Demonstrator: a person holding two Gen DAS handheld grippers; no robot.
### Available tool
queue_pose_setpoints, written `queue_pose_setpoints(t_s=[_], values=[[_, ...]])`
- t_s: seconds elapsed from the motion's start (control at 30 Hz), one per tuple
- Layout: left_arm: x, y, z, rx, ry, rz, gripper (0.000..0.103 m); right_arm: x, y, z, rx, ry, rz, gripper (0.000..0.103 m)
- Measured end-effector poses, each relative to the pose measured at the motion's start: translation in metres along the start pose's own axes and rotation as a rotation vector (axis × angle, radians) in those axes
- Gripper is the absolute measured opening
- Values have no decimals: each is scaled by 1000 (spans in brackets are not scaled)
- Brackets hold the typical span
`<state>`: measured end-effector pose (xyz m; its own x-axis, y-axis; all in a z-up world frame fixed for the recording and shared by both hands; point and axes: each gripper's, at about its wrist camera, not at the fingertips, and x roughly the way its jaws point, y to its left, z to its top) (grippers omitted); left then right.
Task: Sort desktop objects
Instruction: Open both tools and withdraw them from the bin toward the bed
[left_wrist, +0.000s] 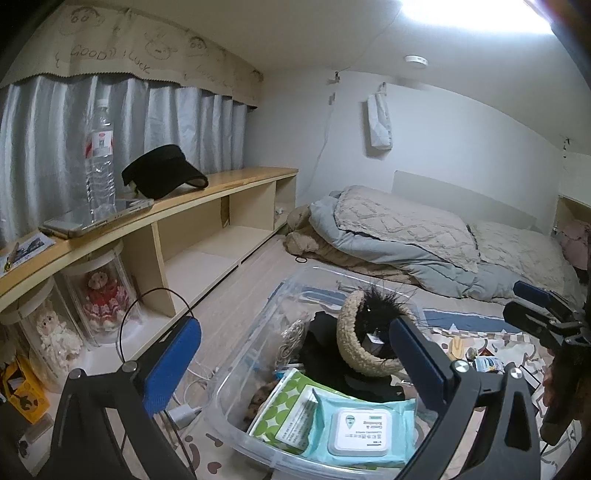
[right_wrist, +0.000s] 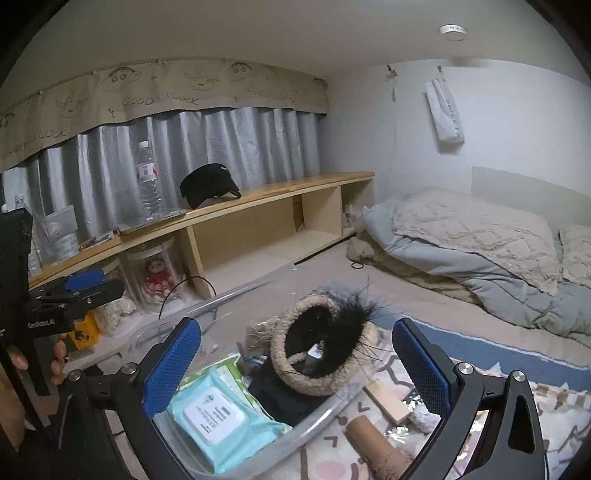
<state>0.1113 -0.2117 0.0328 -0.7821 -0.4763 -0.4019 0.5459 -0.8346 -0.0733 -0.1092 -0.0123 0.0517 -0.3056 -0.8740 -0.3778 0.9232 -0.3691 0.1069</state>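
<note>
A clear plastic bin (left_wrist: 236, 373) sits on the bed in front of me. In it lie a light-blue wet-wipe pack (left_wrist: 364, 430), a green dotted pack (left_wrist: 284, 402), dark cloth and a woven straw ring with black feathers (left_wrist: 364, 332). My left gripper (left_wrist: 295, 373) is open and empty above the bin. My right gripper (right_wrist: 297, 363) is open and empty above the same bin (right_wrist: 332, 410), over the straw ring (right_wrist: 317, 350) and wipes (right_wrist: 218, 421). A cardboard tube (right_wrist: 373, 443) and a small wooden block (right_wrist: 388, 402) lie on the mat right of the bin.
A long wooden shelf (left_wrist: 229, 188) runs along the left wall with a water bottle (left_wrist: 99, 158), black visor (left_wrist: 162, 177) and a phone (left_wrist: 70, 225) on top. Doll jars (left_wrist: 99, 295) stand below. A folded duvet (left_wrist: 406, 236) lies behind the bin.
</note>
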Motion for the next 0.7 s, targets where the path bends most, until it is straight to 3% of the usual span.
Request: queue_pose_setpoints(t_s=[0.7], values=[[-3,-63,7,47,-38,-89,103,-62,-59,-13,60,-42,-201,103]])
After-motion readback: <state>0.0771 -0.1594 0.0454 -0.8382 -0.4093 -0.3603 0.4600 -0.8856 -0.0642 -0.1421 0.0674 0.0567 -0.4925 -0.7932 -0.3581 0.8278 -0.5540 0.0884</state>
